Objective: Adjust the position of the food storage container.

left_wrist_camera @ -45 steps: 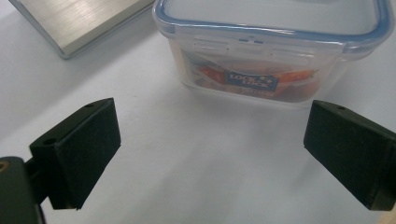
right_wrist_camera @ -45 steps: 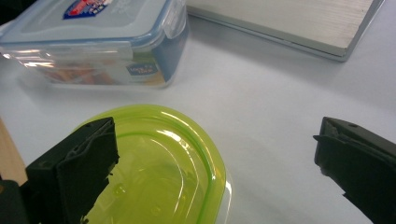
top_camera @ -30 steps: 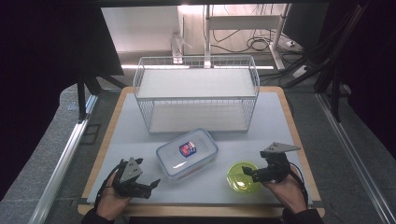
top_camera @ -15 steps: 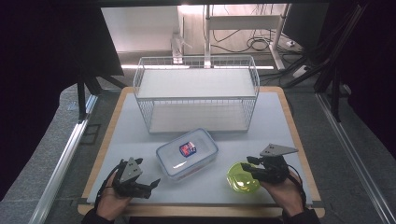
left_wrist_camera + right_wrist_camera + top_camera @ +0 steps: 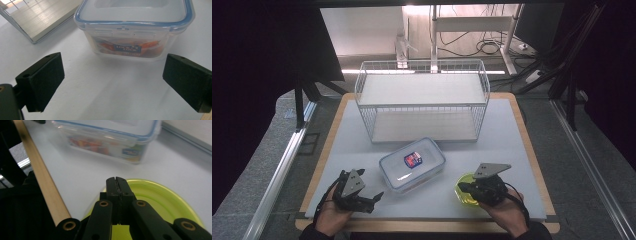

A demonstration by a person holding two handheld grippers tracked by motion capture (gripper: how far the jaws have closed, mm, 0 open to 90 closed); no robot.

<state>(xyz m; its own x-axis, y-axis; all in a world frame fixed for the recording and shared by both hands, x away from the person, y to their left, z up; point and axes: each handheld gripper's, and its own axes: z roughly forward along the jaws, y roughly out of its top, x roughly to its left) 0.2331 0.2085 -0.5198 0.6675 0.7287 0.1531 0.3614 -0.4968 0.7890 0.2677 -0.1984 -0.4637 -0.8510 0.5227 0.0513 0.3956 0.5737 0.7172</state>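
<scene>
The right gripper [image 5: 462, 187] sits low over a yellow-green bowl [image 5: 466, 192] near the front edge of the white table [image 5: 512, 150]. Its two black jaws are pressed tight together. It looks like they pinch the near rim of the bowl, but the rim is hidden under the jaws in the right gripper view, so I cannot be sure.

The left gripper [image 5: 376, 198] rests on the table at the front left. Its jaws are wide apart and hold nothing.

A clear box with a blue-edged lid [image 5: 412, 163] stands between the two grippers, a bit farther back. It is right in front of the left gripper's jaws, near them but not touching.

Behind the box stands a white wire basket [image 5: 422, 100]. A wooden edge [image 5: 42, 177] runs along the table beside the bowl.
</scene>
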